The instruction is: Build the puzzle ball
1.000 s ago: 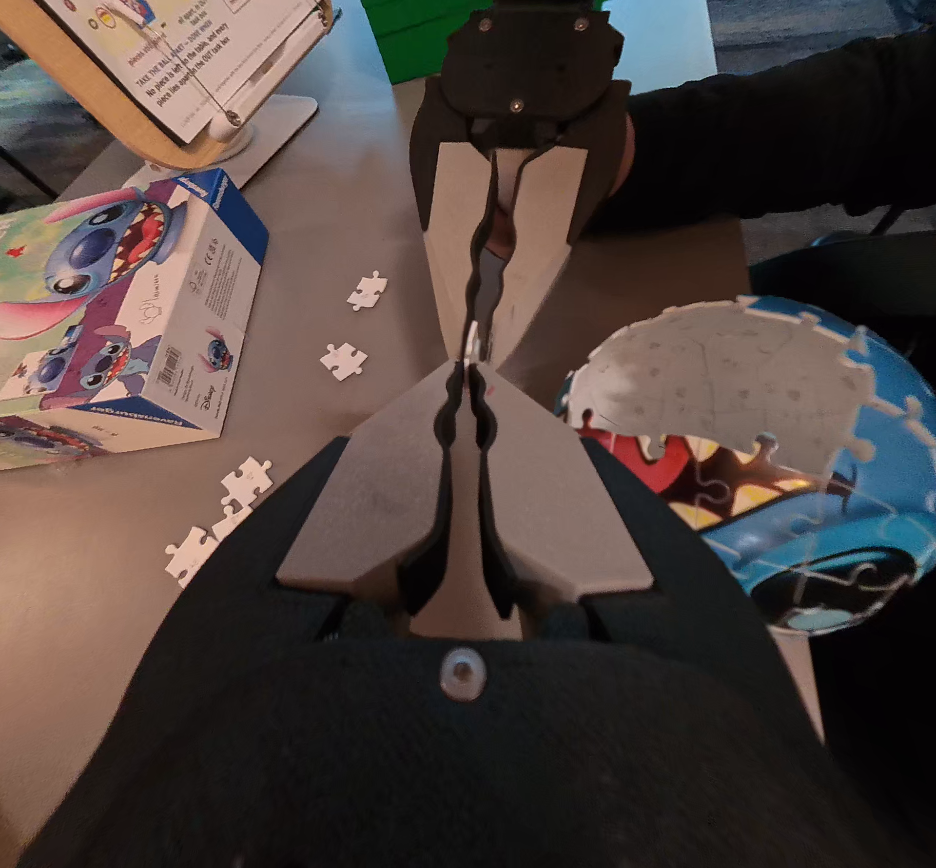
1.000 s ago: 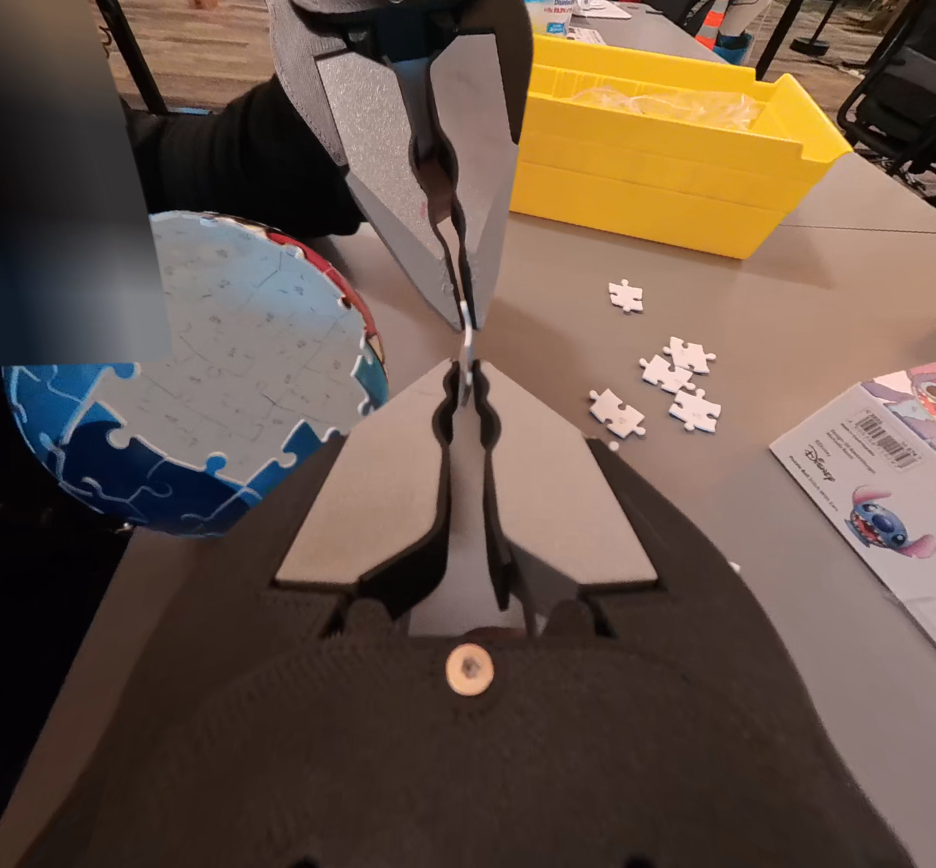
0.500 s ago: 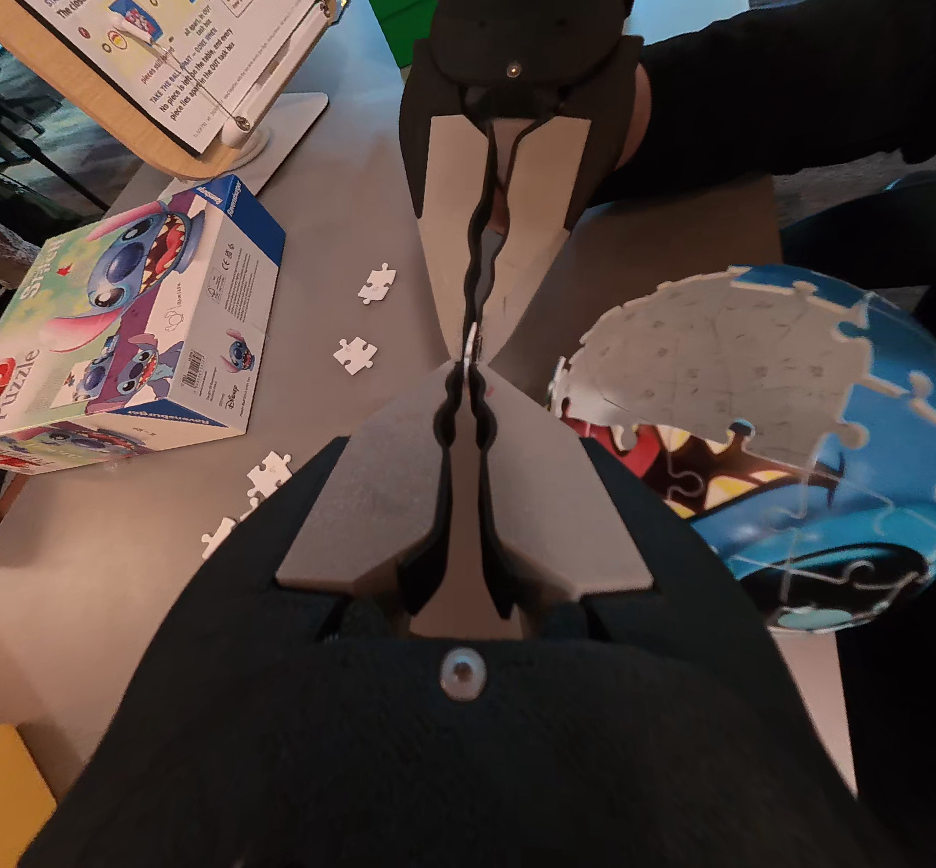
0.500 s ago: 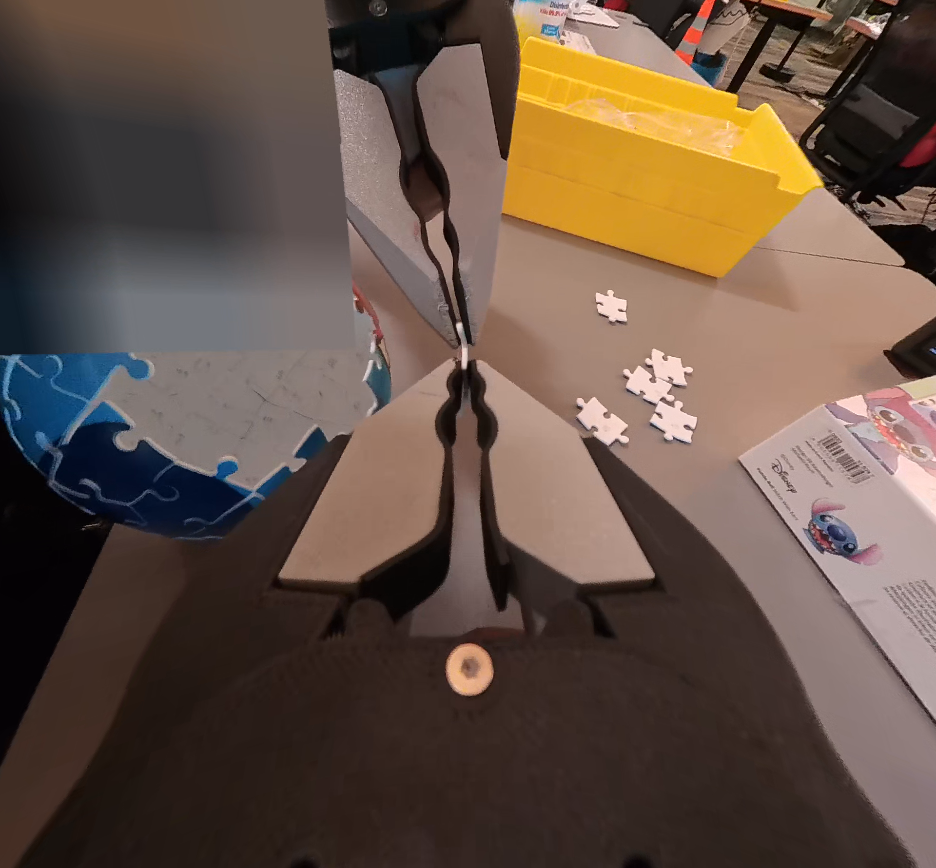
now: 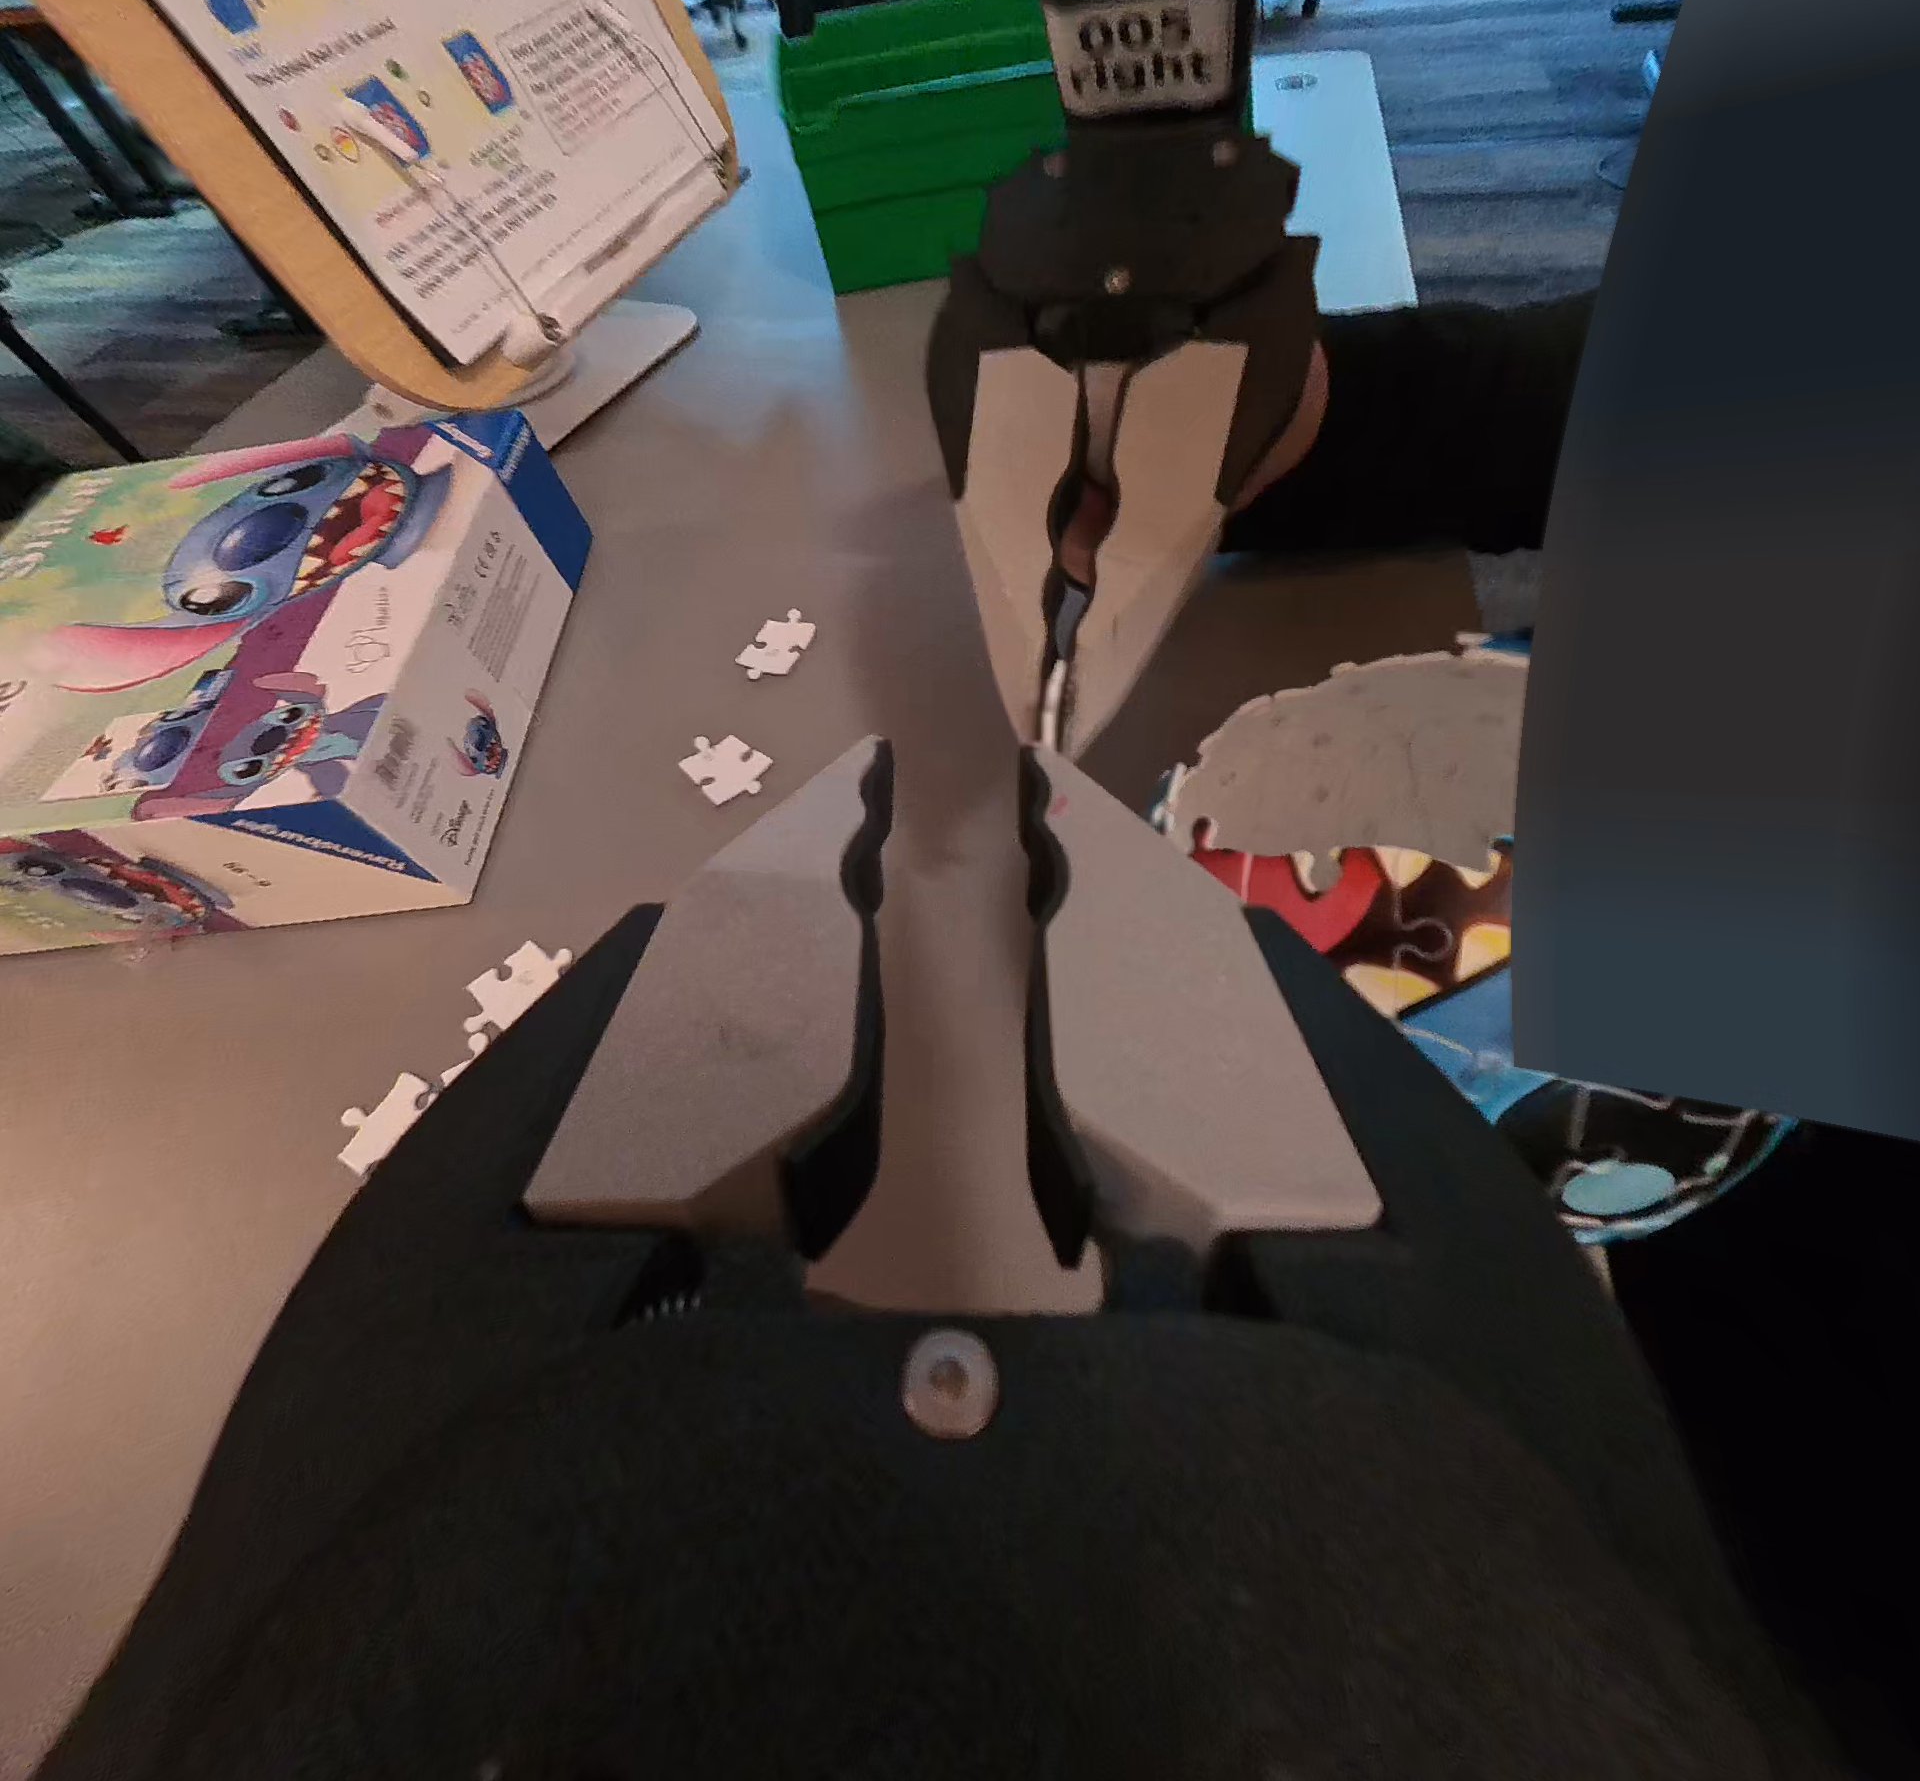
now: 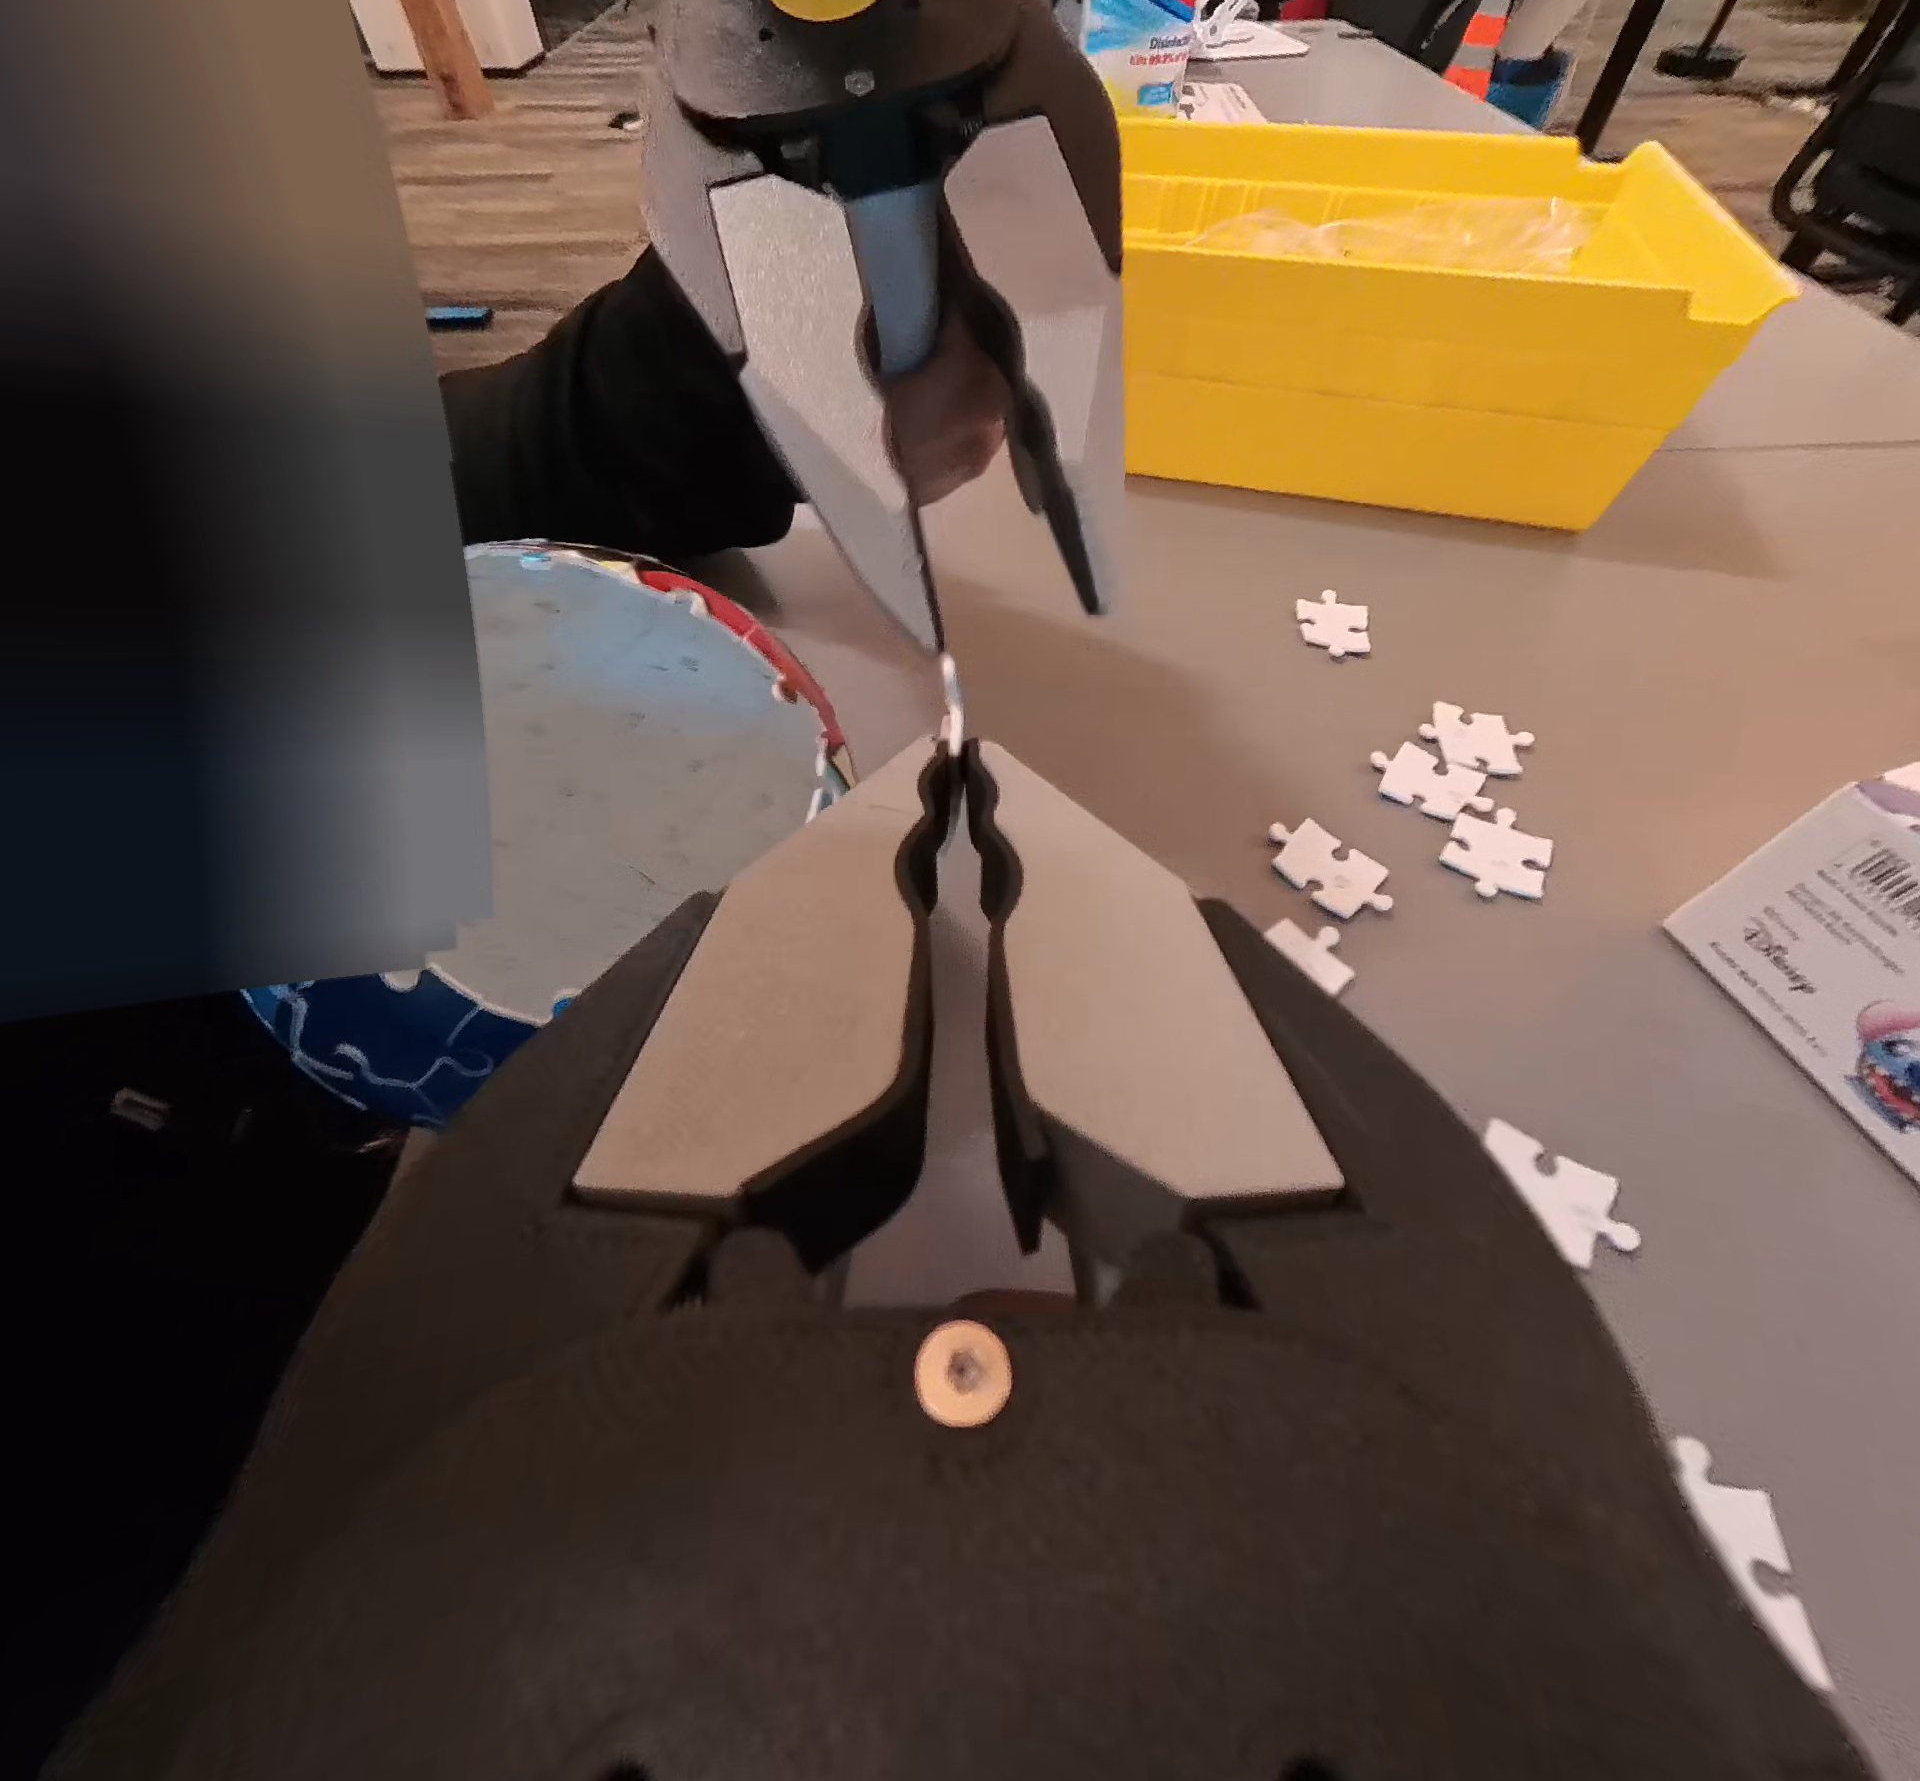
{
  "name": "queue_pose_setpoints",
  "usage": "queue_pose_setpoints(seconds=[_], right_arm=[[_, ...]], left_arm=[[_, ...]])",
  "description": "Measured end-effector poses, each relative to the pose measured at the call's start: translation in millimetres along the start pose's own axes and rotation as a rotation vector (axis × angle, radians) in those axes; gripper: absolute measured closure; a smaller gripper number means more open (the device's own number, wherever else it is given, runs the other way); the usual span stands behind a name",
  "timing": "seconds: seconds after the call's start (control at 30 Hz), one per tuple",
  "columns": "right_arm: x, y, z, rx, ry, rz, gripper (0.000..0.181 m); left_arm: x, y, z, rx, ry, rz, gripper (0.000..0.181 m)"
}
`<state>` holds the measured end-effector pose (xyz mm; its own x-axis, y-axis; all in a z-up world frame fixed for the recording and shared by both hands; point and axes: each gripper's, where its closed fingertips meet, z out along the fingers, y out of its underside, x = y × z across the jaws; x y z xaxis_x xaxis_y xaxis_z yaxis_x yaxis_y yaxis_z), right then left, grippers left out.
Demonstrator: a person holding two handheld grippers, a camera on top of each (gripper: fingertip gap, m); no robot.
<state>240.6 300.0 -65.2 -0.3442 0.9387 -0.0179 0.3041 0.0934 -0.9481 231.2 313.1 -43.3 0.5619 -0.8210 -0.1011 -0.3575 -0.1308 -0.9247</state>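
The half-built puzzle ball sits at the table's near edge, its white inside facing up and its blue outside below; it also shows in the right wrist view. My right gripper is shut on a small white puzzle piece, held edge-on above the table. In the left wrist view that gripper points toward me with the piece at its tips. My left gripper is open and empty, its right tip just below the piece. It faces me in the right wrist view.
Loose white pieces lie left of the grippers, with several more on the right. The puzzle box, an instruction stand and a green bin stand at the left and back. A yellow bin stands at the right. Left and right tips are no more than a few centimetres apart.
Both grippers were shut tip to tip on the piece. My left gripper has opened and let go; the right gripper still holds it.
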Motion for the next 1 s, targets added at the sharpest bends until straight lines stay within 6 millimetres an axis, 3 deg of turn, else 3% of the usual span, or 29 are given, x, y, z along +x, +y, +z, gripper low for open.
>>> queue_pose_setpoints(seconds=[0.13, 0.27, 0.53, 1.0], right_arm=[[-5, -2, 0, 0.02, -0.044, 0.043, 0.181], [-10, -3, 1, 0.023, -0.068, 0.051, 0.181], [-17, -3, 4, 0.011, -0.078, 0.032, 0.181], [-19, -4, 3, 0.014, -0.105, 0.08, 0.181]], left_arm=[[-17, -6, -8, 0.06, -0.05, -0.057, 0.166], [-26, 1, -1, 0.041, -0.089, -0.093, 0.166], [-23, 13, 13, -0.024, -0.105, -0.064, 0.166], [-23, 17, 16, -0.043, -0.11, -0.06, 0.166]])
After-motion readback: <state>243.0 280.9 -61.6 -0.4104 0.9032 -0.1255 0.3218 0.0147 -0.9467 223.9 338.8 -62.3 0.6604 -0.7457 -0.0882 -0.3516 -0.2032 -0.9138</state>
